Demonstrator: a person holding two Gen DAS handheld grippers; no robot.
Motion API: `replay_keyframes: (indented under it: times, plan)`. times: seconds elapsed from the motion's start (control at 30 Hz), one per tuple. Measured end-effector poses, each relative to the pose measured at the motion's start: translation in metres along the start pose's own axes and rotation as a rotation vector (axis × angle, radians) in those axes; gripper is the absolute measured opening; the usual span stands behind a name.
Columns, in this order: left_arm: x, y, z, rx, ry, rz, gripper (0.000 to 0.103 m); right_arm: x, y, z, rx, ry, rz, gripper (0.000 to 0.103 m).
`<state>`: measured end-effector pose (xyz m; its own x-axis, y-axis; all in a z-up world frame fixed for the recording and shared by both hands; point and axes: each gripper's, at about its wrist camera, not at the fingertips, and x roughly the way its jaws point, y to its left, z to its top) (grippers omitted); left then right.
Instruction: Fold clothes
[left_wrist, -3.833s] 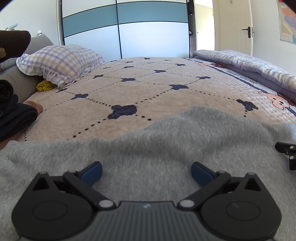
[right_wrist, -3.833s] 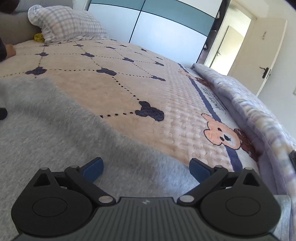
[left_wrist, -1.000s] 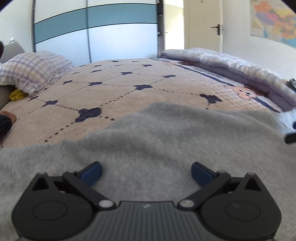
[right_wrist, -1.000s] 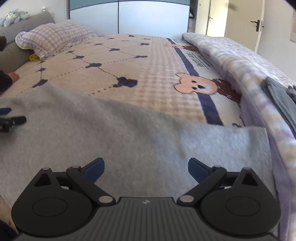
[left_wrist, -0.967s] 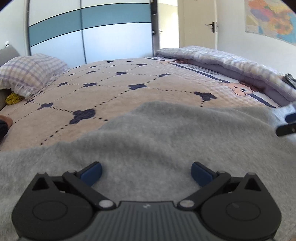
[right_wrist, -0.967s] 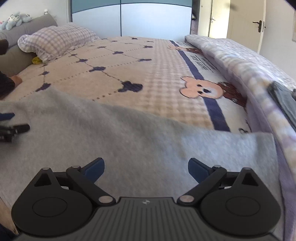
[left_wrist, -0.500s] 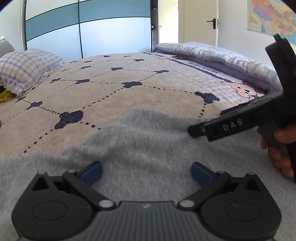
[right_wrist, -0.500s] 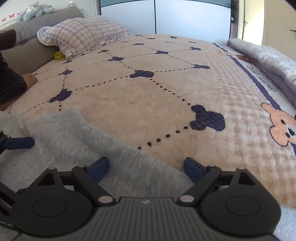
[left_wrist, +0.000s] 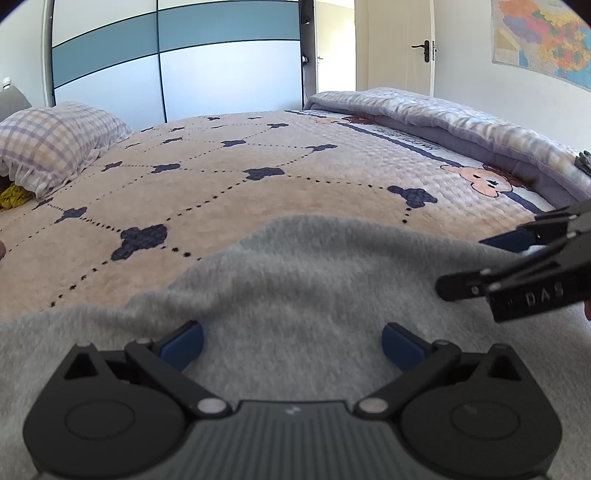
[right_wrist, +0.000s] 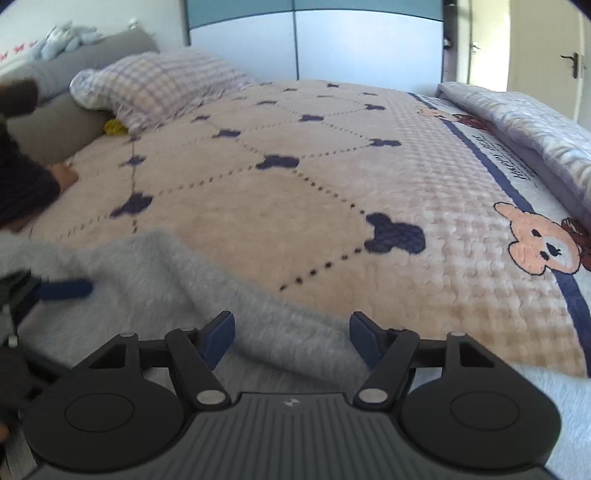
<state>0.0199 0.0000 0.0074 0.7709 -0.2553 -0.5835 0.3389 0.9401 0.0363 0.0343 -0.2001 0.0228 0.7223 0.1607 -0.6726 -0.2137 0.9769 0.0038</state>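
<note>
Grey fleece garment spread flat on near part of bedspread, far edge humped, running across both views; in right wrist view edge slants down toward right. Left gripper low over garment, jaws wide, nothing pinched. Right gripper at garment's far edge, jaws closing, fabric ridge between pads, not yet pressed; seen at right rim of left wrist view. Beyond edge: wide bare bedspread up to checked pillow at left, rolled quilt along right; wardrobe behind.
</note>
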Motion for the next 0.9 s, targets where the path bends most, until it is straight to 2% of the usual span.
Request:
replay_keyframes:
  times: [0.1, 0.27, 0.33, 0.4, 0.47, 0.53, 0.57, 0.63, 0.73, 0.83, 0.9]
  plan:
    - [0.000, 0.000, 0.000, 0.002, -0.001, 0.001, 0.103, -0.011, -0.009, -0.018, -0.019, -0.024, -0.040, 0.072]
    - [0.000, -0.001, 0.000, 0.007, 0.001, 0.004, 0.103, -0.039, -0.032, -0.042, -0.077, -0.010, -0.149, 0.074]
    - [-0.001, -0.001, 0.000, 0.004, 0.001, 0.002, 0.103, -0.052, -0.053, -0.053, -0.030, 0.005, -0.206, 0.092]
    - [-0.001, 0.000, 0.000, 0.004, 0.001, 0.002, 0.103, -0.063, -0.080, -0.065, 0.063, 0.021, -0.262, 0.099]
    - [0.000, 0.000, 0.000, 0.004, 0.000, 0.002, 0.103, -0.070, -0.102, -0.074, 0.158, 0.032, -0.333, 0.101]
    - [-0.001, -0.001, 0.000, 0.004, 0.000, 0.002, 0.103, -0.072, -0.109, -0.074, 0.220, 0.026, -0.357, 0.100]
    - [0.000, -0.001, 0.000, 0.005, 0.000, 0.002, 0.103, -0.069, -0.102, -0.070, 0.211, 0.020, -0.359, 0.098]
    - [0.000, -0.001, 0.000, 0.004, 0.000, 0.002, 0.103, -0.058, -0.080, -0.059, 0.151, 0.008, -0.332, 0.094]
    - [0.000, -0.001, 0.000, 0.005, 0.000, 0.002, 0.103, -0.040, -0.039, -0.036, 0.057, -0.016, -0.196, 0.091]
    - [0.000, -0.001, 0.000, 0.004, 0.000, 0.002, 0.103, -0.023, -0.008, -0.008, 0.073, -0.055, -0.031, 0.091]
    - [0.000, -0.001, 0.000, 0.004, 0.000, 0.002, 0.103, -0.013, 0.008, 0.003, 0.040, -0.074, 0.015, 0.091]
